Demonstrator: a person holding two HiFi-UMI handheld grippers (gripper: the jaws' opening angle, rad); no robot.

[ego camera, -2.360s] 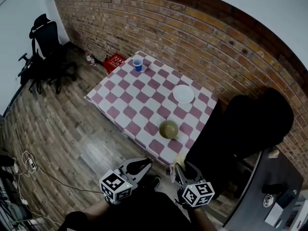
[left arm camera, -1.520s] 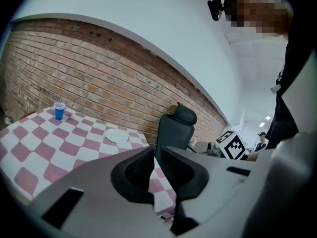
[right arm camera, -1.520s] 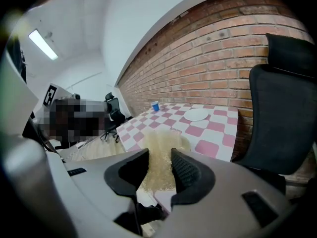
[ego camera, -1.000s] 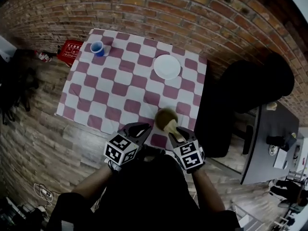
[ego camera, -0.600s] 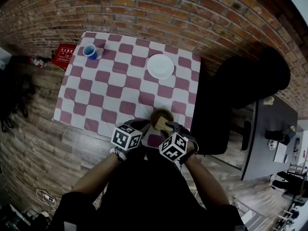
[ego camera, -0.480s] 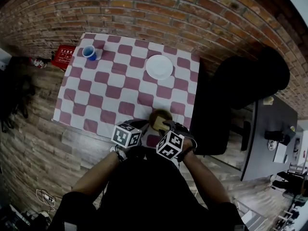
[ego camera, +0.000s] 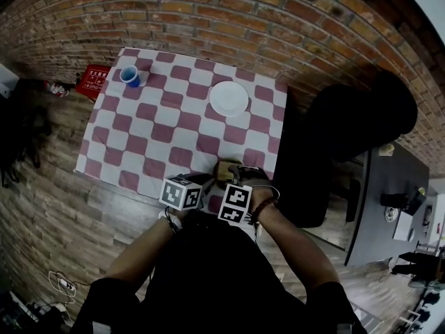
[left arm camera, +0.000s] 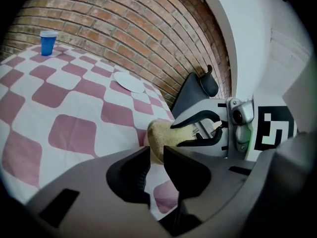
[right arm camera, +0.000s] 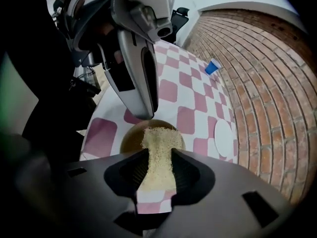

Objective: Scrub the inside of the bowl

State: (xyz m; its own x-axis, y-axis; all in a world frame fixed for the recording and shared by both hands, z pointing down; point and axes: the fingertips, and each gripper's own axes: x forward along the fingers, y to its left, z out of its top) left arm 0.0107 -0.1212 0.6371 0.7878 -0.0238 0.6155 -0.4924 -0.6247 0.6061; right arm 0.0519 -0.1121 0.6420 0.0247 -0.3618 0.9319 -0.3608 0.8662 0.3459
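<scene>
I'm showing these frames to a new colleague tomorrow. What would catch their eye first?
The red-and-white checked tablecloth against the brick wall dominates the head view. At its near edge the right gripper is shut on a yellow sponge, held over a brown bowl. A blue cup stands at the far left corner, and a white plate lies toward the far right.

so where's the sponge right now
In the right gripper view the sponge is dead centre, clamped in the right gripper, with its tip reaching over the brown bowl near the checked table's near right corner.
</scene>
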